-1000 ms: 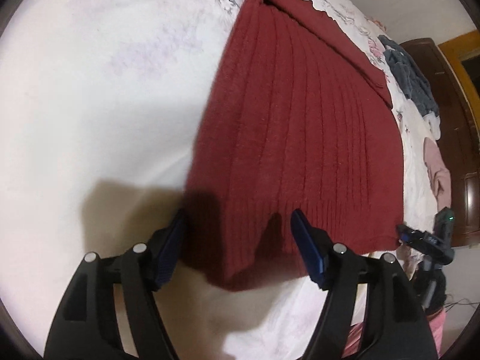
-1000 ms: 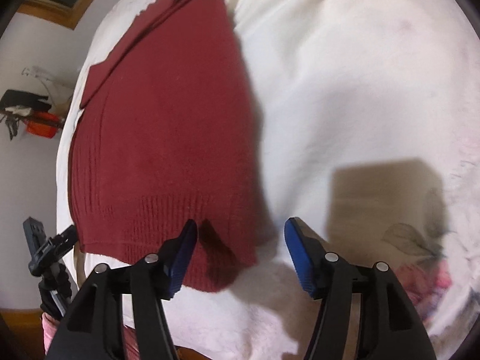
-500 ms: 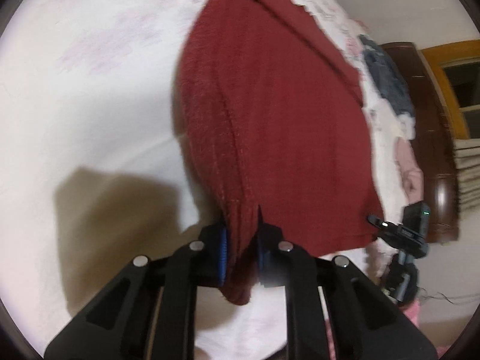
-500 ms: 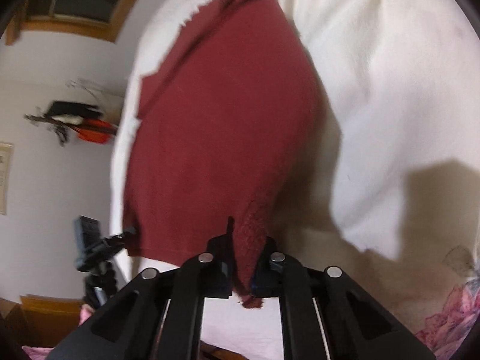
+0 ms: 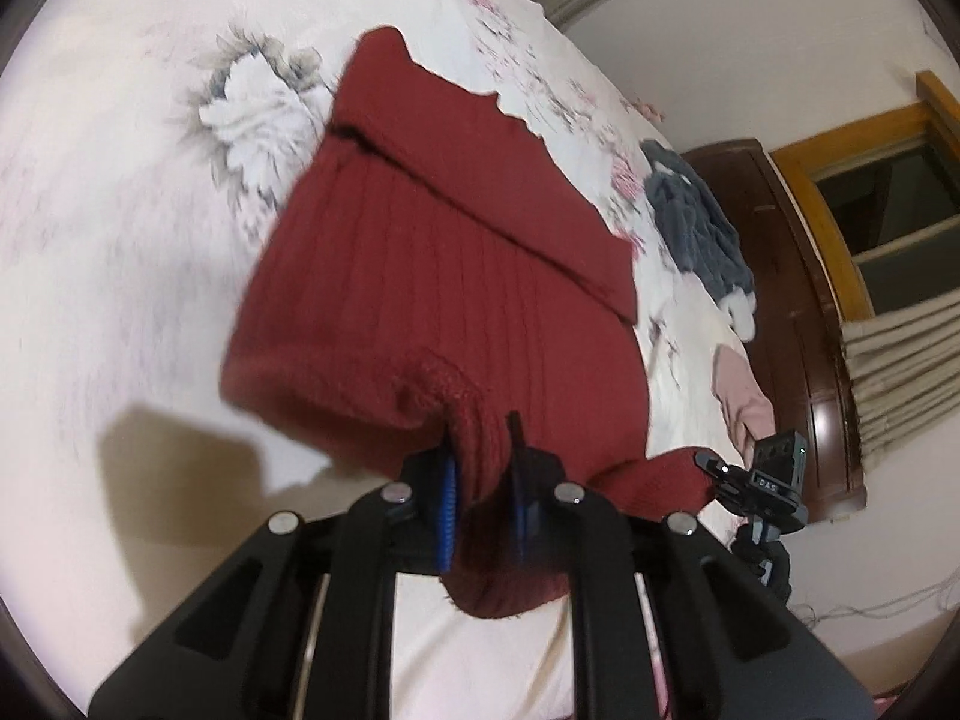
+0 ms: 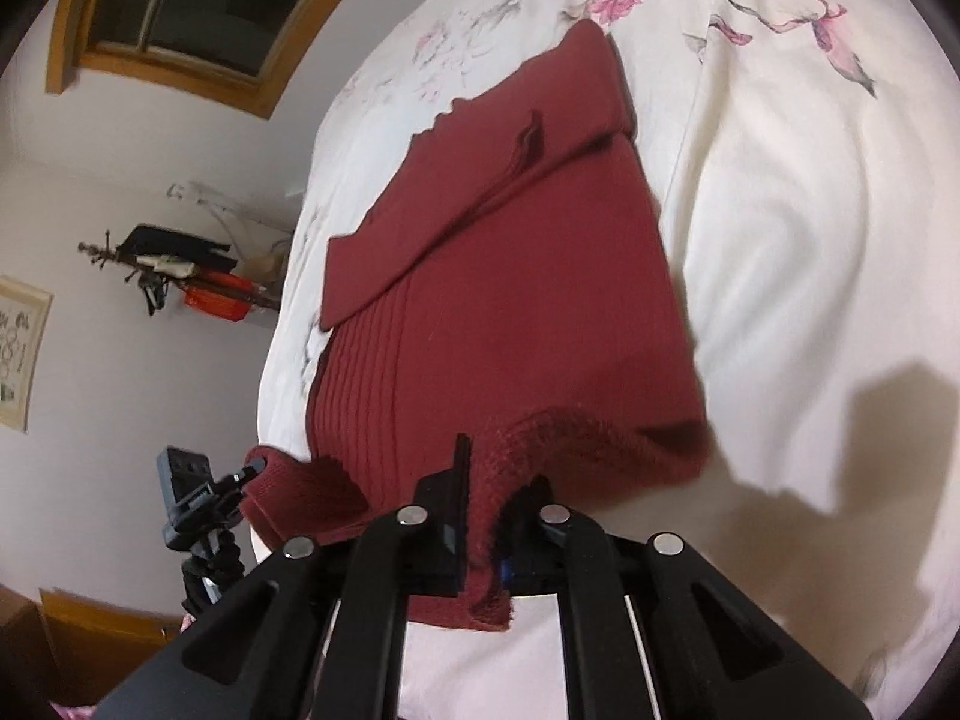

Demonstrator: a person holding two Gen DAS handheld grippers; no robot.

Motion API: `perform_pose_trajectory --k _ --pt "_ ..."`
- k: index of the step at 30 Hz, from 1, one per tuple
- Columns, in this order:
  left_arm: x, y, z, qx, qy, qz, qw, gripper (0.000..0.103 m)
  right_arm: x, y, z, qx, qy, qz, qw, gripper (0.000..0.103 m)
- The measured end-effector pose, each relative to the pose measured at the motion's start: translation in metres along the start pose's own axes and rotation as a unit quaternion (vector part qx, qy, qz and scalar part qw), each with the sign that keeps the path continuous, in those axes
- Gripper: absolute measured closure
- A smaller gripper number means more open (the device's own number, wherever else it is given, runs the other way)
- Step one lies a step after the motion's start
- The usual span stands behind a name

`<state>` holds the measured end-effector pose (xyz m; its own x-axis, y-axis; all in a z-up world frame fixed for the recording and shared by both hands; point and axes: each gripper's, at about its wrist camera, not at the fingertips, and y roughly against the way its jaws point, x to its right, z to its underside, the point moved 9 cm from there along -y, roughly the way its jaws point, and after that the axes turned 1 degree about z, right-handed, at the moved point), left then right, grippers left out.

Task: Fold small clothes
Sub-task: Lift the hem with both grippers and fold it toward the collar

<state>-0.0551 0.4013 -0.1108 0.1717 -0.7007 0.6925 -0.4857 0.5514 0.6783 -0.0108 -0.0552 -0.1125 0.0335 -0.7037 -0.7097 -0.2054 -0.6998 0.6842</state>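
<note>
Home bedroom: a bed with a white floral bedspread (image 5: 120, 192) fills both views, with a dark wooden headboard (image 5: 798, 312) at its far end. Loose clothes, a grey garment (image 5: 696, 228) and a pink one (image 5: 741, 396), lie on the bed; a wood-framed window (image 6: 198, 6) with pleated curtains (image 5: 900, 360), a wall rack (image 6: 180, 270) with hung items and a paper wall calendar (image 6: 18, 354) are visible.

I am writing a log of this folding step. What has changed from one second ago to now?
Both tools were open at the near hem of the red sweater. The left tool and the right tool have since shut on that hem, one near each corner, and lifted it off the floral bedsheet. The far end with the folded sleeves stays on the bed, and the grey garment has not moved.
</note>
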Motion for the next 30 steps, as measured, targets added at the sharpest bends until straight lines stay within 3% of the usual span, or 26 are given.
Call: perform_pose_trajectory --k 7,14,17,19,21,25,30 --pt "-0.046 -0.025 -0.040 0.005 0.063 -0.010 0.9980 0.091 0.031 -0.041 -0.044 -0.011 -0.052 0.015 0.998 0.096" --pt "-0.064 -0.045 -0.050 -0.017 0.103 0.002 0.9945 0.085 0.053 -0.063 -0.053 -0.029 -0.078 0.024 0.996 0.094" --pt "-0.061 -0.040 -0.050 -0.023 0.114 0.023 0.9930 0.082 0.054 -0.056 -0.050 -0.029 -0.085 0.012 0.996 0.085" --pt "-0.055 -0.031 -0.049 -0.022 0.109 0.038 0.9930 0.074 0.053 -0.047 -0.052 -0.018 -0.078 0.018 0.997 0.071" --pt "-0.053 -0.019 -0.048 -0.016 0.106 0.044 0.9932 0.057 0.052 -0.036 -0.054 -0.007 -0.074 0.020 0.997 0.060" --pt "-0.061 0.010 -0.048 0.008 0.103 0.029 0.9943 0.052 0.050 -0.016 -0.054 0.009 -0.036 0.068 0.997 0.050" --pt "-0.060 0.016 -0.053 0.010 0.026 -0.048 0.9984 0.052 0.035 -0.007 -0.055 0.013 0.018 0.093 0.995 0.049"
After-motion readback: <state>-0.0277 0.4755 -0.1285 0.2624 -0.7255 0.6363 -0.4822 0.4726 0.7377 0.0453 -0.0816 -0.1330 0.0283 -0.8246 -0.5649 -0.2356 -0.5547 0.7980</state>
